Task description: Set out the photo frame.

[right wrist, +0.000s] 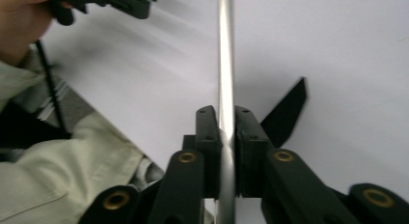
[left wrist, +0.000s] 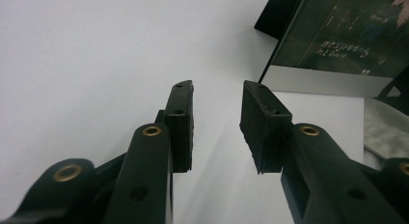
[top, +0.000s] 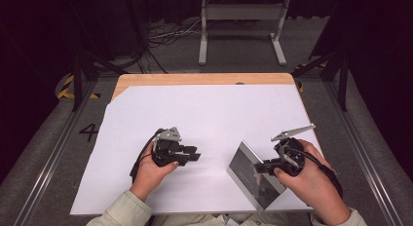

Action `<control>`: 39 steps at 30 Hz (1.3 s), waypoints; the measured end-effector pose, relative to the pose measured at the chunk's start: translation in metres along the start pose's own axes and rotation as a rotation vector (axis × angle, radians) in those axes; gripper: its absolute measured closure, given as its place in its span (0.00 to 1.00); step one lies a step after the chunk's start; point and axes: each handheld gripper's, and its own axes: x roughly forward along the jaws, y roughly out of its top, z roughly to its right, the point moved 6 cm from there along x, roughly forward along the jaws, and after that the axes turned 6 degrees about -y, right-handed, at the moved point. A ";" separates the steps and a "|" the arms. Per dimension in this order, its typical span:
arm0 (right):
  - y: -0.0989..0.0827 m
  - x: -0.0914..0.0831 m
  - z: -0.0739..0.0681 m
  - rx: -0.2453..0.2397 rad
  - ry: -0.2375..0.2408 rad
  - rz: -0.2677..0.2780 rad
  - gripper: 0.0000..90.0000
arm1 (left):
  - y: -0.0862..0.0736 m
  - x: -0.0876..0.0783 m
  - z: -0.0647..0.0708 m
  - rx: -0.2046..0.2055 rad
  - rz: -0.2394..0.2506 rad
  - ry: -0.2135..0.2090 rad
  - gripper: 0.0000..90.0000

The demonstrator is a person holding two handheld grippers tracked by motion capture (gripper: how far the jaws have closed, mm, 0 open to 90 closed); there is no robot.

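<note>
A picture frame (top: pixel 251 173) with a silver rim and a dark photo stands tilted on the white sheet, near the table's front right. My right gripper (top: pixel 262 168) is shut on its edge. In the right gripper view the two pads (right wrist: pixel 208 130) pinch the thin silver rim (right wrist: pixel 224 50), and the frame's black back stand (right wrist: pixel 287 113) sticks out to the right. My left gripper (top: pixel 195 155) hovers left of the frame, open and holding nothing. Its jaws (left wrist: pixel 217 113) are spread apart and point toward the frame (left wrist: pixel 337 40).
A white sheet (top: pixel 204 109) covers most of the wooden table (top: pixel 195 79). Beyond the far edge, a grey metal stand (top: pixel 241 26) and cables (top: pixel 165 36) lie on the floor. The person's pale sleeve (right wrist: pixel 48 180) sits at the near edge.
</note>
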 end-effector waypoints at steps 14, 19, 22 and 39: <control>0.013 -0.006 0.000 -0.063 0.009 0.010 0.94 | -0.001 -0.002 -0.001 0.001 0.002 0.003 0.73; 0.025 -0.010 0.000 -0.119 -0.010 0.007 0.94 | -0.002 -0.006 -0.003 -0.011 0.012 0.011 0.73; 0.033 -0.012 -0.001 -0.150 -0.006 0.004 0.94 | -0.004 -0.010 -0.005 -0.016 0.012 0.020 0.73; 0.082 -0.006 -0.011 -0.407 0.060 0.020 0.94 | -0.016 -0.029 -0.013 -0.022 0.023 0.091 0.73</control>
